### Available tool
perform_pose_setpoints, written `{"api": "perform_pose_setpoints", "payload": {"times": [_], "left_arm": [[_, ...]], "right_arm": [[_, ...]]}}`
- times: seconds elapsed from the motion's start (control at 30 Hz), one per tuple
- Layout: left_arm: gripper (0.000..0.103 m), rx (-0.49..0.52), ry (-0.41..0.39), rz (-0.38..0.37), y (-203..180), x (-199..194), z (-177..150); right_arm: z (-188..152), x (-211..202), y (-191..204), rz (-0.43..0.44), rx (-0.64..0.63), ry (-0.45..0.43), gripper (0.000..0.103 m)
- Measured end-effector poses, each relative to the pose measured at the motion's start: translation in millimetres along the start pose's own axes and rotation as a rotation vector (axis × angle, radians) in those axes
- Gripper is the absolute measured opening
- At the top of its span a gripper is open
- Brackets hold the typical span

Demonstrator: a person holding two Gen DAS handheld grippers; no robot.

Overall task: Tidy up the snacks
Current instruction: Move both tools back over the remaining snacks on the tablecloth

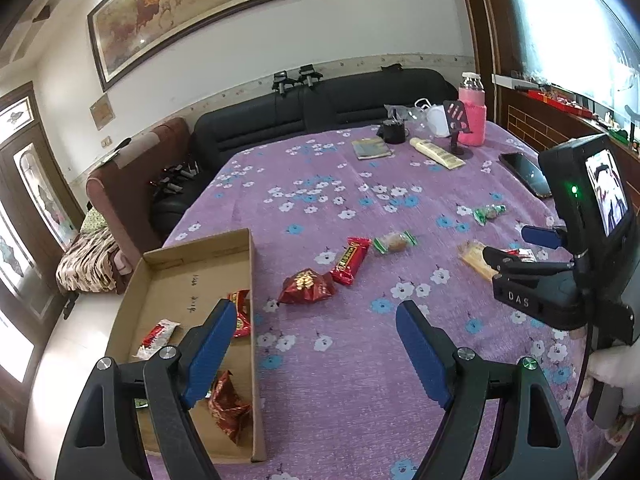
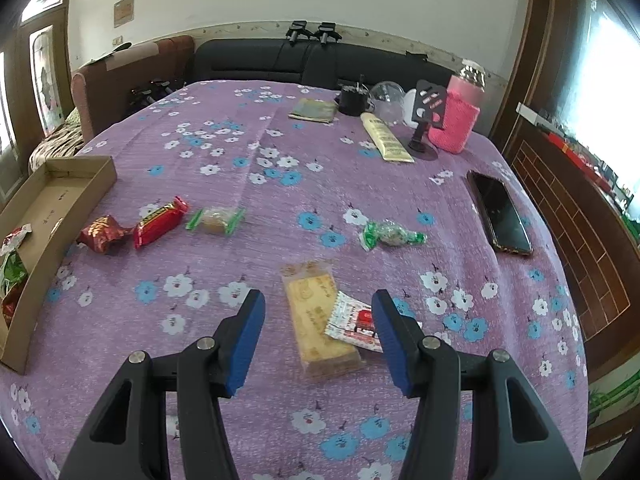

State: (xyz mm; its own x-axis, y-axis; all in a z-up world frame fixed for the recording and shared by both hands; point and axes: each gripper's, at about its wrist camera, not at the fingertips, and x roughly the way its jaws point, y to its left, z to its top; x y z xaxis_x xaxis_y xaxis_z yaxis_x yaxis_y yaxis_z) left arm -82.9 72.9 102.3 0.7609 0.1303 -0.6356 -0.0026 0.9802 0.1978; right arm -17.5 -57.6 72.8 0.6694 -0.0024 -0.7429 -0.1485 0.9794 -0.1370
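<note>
- Left wrist view: the left gripper hangs with its fingers spread wide and nothing between them, over the table just beside the box.
- The box sits at the table's left edge; a few wrapped snacks lie inside it.
- A red pouch and a red bar lie touching near the box; a green-ended sweet is just past them.
- The right gripper shows at the right edge.
- Right wrist view: the right gripper has its fingers parted, gripping nothing, above a yellow wafer and a white packet that overlap near the front edge.
- A green candy lies mid-table; a phone lies near the right edge.
</note>
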Motion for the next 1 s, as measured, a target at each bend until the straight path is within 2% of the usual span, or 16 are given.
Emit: {"api": "perform_pose_setpoints", "payload": {"times": [0.17,0.33,0.47,0.57,0.63,0.73,0.9,1.0], "left_arm": [[0.085,0.004,0.022,-0.006,-2.6,8.7,-0.7],[0.085,0.002,0.042,-0.020,-3.7,17.2,-2.5],[0.085,-0.025,0.084,-0.105,-3.8,30.3,-6.9],[0.085,-0.055,0.140,-0.220,-9.6,45.9,-14.7],[0.085,-0.074,0.175,-0.281,-15.0,55.6,-19.9],[0.085,-0.087,0.206,-0.333,-24.7,67.0,-26.8],[0.085,-0.105,0.243,-0.379,-31.8,78.7,-33.7],[0.085,-0.114,0.260,-0.389,-31.2,84.0,-36.0]], "right_arm": [[0.7,9.9,-11.7,0.033,0.044,0.033,0.054],[4.9,21.5,-37.4,0.127,0.161,0.077,0.054],[5.7,31.6,-69.9,0.325,0.339,0.106,0.054],[6.3,38.2,-86.6,0.387,0.408,0.118,0.054],[7.0,40.7,-91.2,0.399,0.409,0.116,0.054],[9.1,43.9,-88.7,0.389,0.367,0.113,0.054],[10.6,64.5,-86.6,0.344,0.322,0.155,0.054],[6.5,71.8,-84.9,0.372,0.328,0.200,0.055]]}}
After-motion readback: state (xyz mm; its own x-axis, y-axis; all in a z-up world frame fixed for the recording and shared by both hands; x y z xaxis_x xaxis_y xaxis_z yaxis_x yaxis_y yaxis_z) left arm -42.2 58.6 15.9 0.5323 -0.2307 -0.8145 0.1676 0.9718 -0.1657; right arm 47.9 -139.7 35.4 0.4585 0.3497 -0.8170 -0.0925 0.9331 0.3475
